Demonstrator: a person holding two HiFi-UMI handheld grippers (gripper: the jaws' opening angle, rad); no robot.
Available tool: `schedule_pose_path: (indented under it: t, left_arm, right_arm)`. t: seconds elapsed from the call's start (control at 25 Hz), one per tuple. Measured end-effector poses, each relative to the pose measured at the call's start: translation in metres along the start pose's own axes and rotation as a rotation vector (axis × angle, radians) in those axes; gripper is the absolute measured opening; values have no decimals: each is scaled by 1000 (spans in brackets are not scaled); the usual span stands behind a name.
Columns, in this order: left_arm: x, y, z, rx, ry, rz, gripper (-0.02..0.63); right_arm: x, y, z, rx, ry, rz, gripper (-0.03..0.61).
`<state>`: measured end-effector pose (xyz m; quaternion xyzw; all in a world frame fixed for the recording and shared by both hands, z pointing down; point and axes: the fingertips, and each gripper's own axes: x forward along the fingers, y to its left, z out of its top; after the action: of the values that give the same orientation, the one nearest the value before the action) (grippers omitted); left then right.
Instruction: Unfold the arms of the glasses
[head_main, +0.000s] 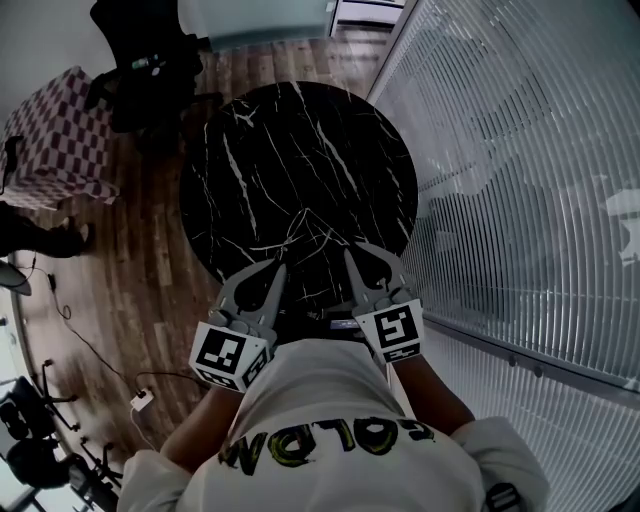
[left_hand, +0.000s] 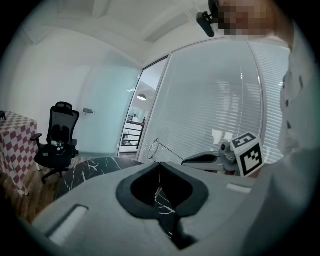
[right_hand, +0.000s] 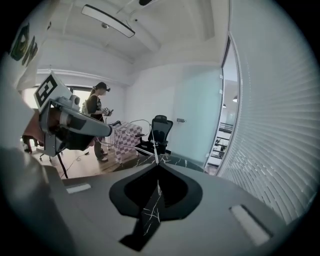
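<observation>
- Round black marble table (head_main: 300, 150): the top is bare beyond the grippers, and its far and left rim are open to the wood floor (head_main: 130, 270).
- The right rim runs close to a wall of slatted blinds (head_main: 520, 180), so there is little room on that side.
- An office chair (head_main: 150, 70) and a checked-cloth table (head_main: 60, 135) stand off the far left, well apart from the work. A cable and white plug (head_main: 141, 400) lie on the floor to the near left.
- In the right gripper view a person (right_hand: 97, 120) stands beyond the checked table, well away.
- Both grippers are held over the table's near edge, close in front of the wearer's chest. They angle inward so the tips nearly meet, and both point slightly downward.
- The glasses (head_main: 303, 232), thin wire, are up off the tabletop, strung between the two tips.
- Left gripper (head_main: 283, 262): jaws drawn together with the wire frame at its tip. One lens ring stands just above the tip in its own view.
- Right gripper (head_main: 350, 248): jaws pinched to a slit on a thin wire arm of the glasses, which runs straight into its tip.
</observation>
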<state>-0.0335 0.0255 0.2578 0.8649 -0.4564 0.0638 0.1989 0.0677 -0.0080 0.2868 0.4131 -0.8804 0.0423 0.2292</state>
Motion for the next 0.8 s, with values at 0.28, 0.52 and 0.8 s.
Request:
schedule_pose_path:
  t: [0.28, 0.52, 0.8]
  left_arm:
    - [-4, 0, -9, -17, 23, -7, 5]
    - [-5, 9, -7, -39, 11, 30, 5]
    - [1, 8, -9, -20, 21, 27, 5]
  right_arm:
    - [1, -4, -6, -50, 23, -7, 15]
    - [3, 15, -7, -56, 29, 54, 119]
    - [-5, 37, 20, -277, -31, 49, 178]
